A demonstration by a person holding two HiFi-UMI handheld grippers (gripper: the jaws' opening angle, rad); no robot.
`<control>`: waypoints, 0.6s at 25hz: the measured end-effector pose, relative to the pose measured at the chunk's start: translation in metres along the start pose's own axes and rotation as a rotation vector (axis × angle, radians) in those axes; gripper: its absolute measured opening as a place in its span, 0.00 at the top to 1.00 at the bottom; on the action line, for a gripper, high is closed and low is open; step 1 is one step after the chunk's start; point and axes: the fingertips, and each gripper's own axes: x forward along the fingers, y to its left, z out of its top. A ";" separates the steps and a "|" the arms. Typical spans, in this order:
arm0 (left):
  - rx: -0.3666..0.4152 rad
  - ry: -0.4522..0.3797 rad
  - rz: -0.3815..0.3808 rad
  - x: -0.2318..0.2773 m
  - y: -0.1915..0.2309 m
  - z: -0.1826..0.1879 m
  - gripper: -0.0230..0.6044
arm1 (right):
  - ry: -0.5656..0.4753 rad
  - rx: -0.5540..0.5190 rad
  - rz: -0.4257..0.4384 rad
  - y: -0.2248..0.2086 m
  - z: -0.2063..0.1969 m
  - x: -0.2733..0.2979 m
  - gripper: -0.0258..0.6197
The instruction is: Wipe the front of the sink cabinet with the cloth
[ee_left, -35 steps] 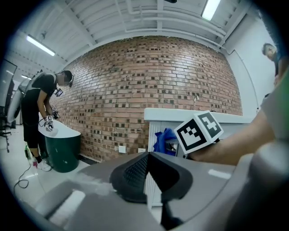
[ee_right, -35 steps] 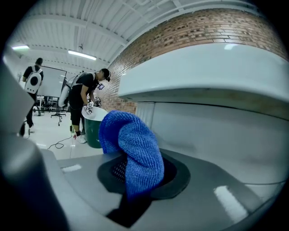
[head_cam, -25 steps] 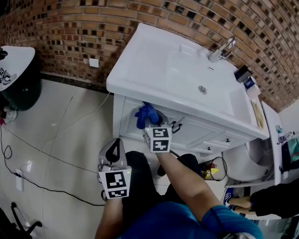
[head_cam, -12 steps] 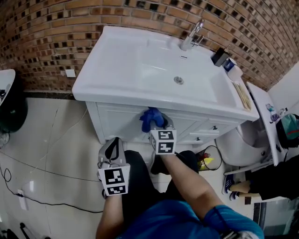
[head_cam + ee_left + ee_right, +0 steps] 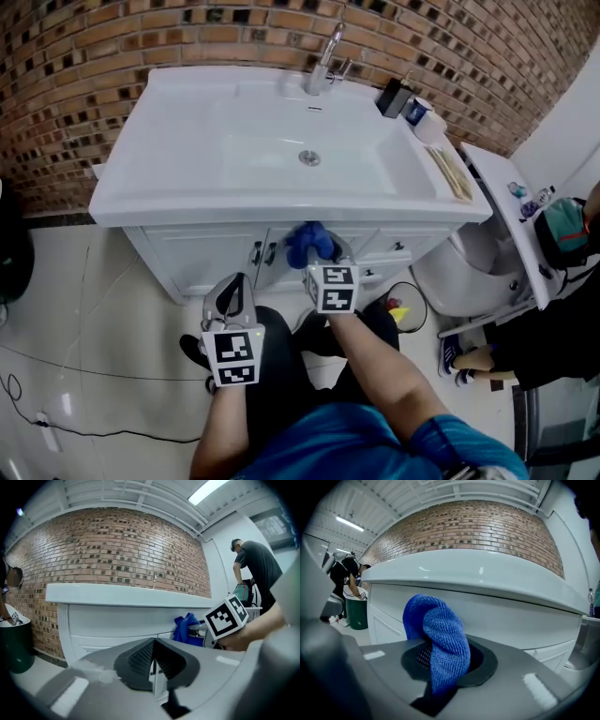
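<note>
The brick wall (image 5: 187, 37) fills the 12 o'clock side of the head view and the pale floor (image 5: 84, 309) runs along 9 o'clock. Between them stands the white cabinet (image 5: 197, 255) with the sink (image 5: 150, 192) on top and the tap (image 5: 323, 66) at its far edge. The person crouches facing the cabinet front, at 6 o'clock of it. The right gripper (image 5: 322, 255) reaches forward to the upper middle of that front, just under the sink's overhang. Its fingers (image 5: 483, 667) are clamped on the blue cloth (image 5: 440, 639), which bunches up out of them and folds over at 12 o'clock. The wad looks to be touching or just short of the panel; I cannot tell which. The left gripper (image 5: 232, 289) hangs at 8 o'clock of the right one, back from the cabinet and near the person's knee. Its fingers (image 5: 138, 660) are pressed together with nothing between them. The two dark door handles (image 5: 263, 253) sit just beside the cloth at 9 o'clock. I judge the step in hand to be the wiping itself, with the cloth working along the top band of the front near the middle. The doors below, and the drawers towards 3 o'clock, probably remain to be covered. The next move calls for holding the wad flat against the panel with steady pressure. It should then sweep sideways or downward in overlapping passes, easing round the handles so the fingers do not catch them. The grip must stay firm so the cloth does not slip out.
</note>
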 end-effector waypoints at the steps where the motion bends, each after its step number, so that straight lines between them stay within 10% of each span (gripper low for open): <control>1: 0.000 0.001 -0.014 0.005 -0.008 0.001 0.96 | 0.003 0.005 -0.015 -0.012 -0.003 -0.003 0.84; 15: -0.003 0.041 -0.168 0.049 -0.095 -0.004 0.96 | 0.085 0.037 -0.235 -0.168 -0.043 -0.032 0.84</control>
